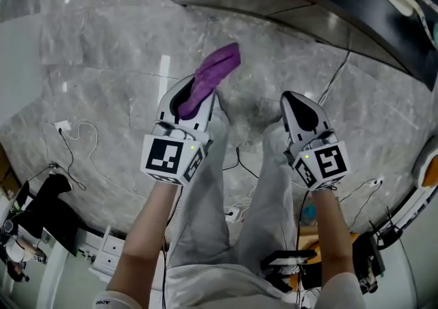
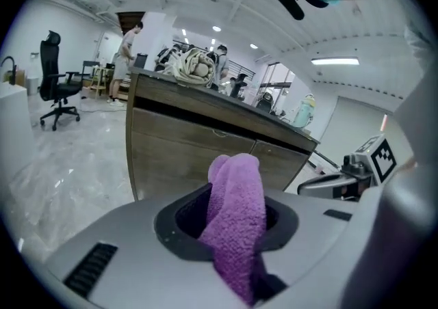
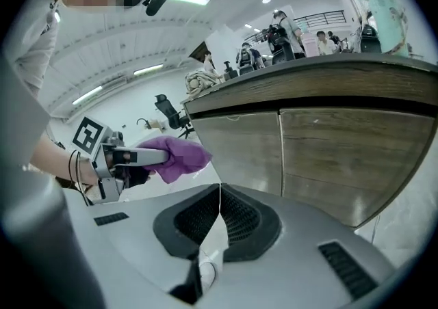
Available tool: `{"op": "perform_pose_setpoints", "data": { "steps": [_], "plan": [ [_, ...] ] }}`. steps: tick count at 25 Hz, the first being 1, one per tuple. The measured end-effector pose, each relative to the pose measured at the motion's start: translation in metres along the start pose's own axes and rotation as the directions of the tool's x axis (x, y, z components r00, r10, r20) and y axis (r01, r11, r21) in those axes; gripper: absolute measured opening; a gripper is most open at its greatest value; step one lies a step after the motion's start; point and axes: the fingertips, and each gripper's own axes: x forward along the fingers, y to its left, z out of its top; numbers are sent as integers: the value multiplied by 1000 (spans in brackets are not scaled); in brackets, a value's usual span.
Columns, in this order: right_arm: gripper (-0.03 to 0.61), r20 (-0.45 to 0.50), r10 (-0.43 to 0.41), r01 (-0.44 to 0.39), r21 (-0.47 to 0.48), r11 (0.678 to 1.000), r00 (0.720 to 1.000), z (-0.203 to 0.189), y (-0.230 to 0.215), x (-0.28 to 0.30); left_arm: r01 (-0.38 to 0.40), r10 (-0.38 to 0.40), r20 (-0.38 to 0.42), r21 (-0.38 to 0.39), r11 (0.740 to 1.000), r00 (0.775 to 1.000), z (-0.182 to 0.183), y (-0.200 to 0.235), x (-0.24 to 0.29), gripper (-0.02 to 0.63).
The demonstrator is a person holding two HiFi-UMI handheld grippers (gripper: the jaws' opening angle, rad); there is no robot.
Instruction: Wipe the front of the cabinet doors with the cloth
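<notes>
Fingers of left gripper (image 1: 197, 96) pinched tight on cloth (image 2: 236, 208). Right gripper (image 3: 219, 198) fingers pressed together, nothing between.

Cloth in front of cabinet doors (image 3: 308, 157), apart from them, no contact.

Judgement: press protruding fold flat against door face, hold pinch firm, sweep in overlapping passes, keep hard tips off wood.

Cloth: purple, fluffy terry, bunched, fold jutting past tips.
</notes>
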Motion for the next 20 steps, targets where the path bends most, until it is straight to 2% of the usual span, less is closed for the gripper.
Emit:
{"op": "perform_pose_setpoints", "data": {
  "steps": [6,14,20],
  "plan": [
    [26,44,-60,60,3,998,997,13,17,0,89,-90,8,76,993,996,17,15,2,92],
    [26,67,-128,121,105,987,989,-5,-7,-20,106,-105,-18,59,993,994,5,-10,16,94],
    [26,137,-119,97,159,983,983,3,-22,-28,95,-90,-53,108,990,995,4,-34,39,94]
  ]
}}
